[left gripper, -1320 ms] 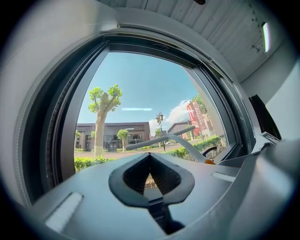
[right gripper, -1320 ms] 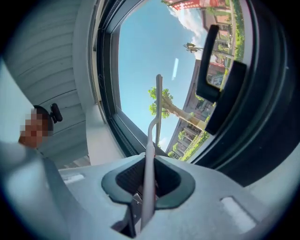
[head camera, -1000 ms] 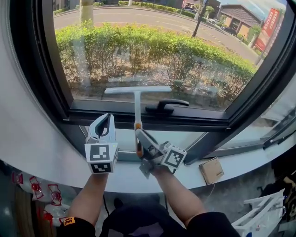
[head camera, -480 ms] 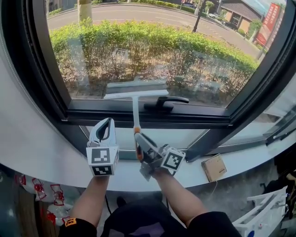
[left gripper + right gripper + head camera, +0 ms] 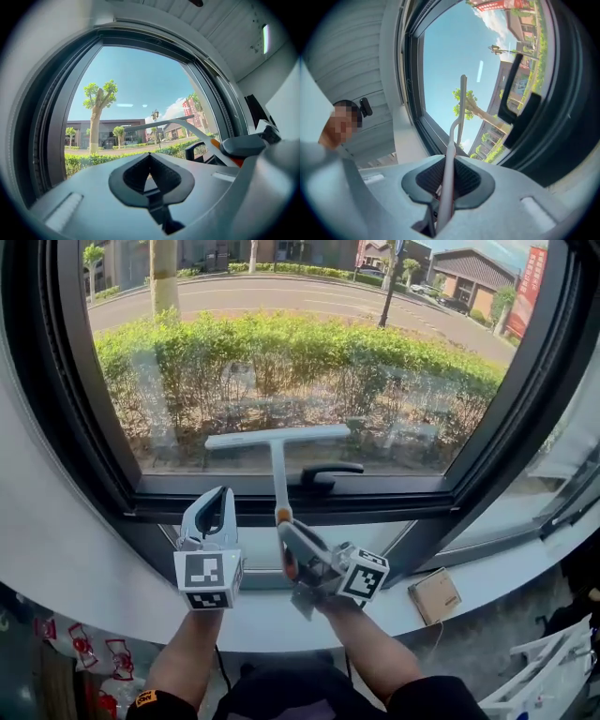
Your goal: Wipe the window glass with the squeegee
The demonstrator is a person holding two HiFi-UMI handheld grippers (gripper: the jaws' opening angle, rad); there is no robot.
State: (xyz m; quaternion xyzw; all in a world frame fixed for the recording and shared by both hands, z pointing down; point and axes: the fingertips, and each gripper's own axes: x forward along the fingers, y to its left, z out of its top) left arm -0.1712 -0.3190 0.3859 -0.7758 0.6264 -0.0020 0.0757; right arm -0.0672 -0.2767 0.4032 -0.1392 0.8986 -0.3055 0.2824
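- Head view: I have the squeegee [image 5: 277, 439] low on the window glass [image 5: 309, 352]. Its blade lies level, just above the lower window frame [image 5: 281, 491] and the black latch handle [image 5: 328, 472]. The right gripper [image 5: 287, 527] is clamped on the bottom of the squeegee's shaft, by the orange collar. The left gripper [image 5: 217, 495] hangs just beside it, away from the tool. To wipe well from here, I judge I should press the blade flat along its whole length and stroke straight. I also need to steer clear of the latch handle.
- Left gripper view: the left gripper [image 5: 150, 161] has its jaws together with nothing between them. The squeegee [image 5: 161, 123] crosses the pane to its right. I'd leave this gripper idle and out of the blade's path.
- Right gripper view: the right gripper [image 5: 449, 180] pinches the squeegee [image 5: 459, 117] shaft squarely between its pads, and the shaft runs straight up to the blade. That grip is narrow, so the shaft could twist. I'd push gently and evenly so both blade ends meet the glass. I cannot confirm contact from here.
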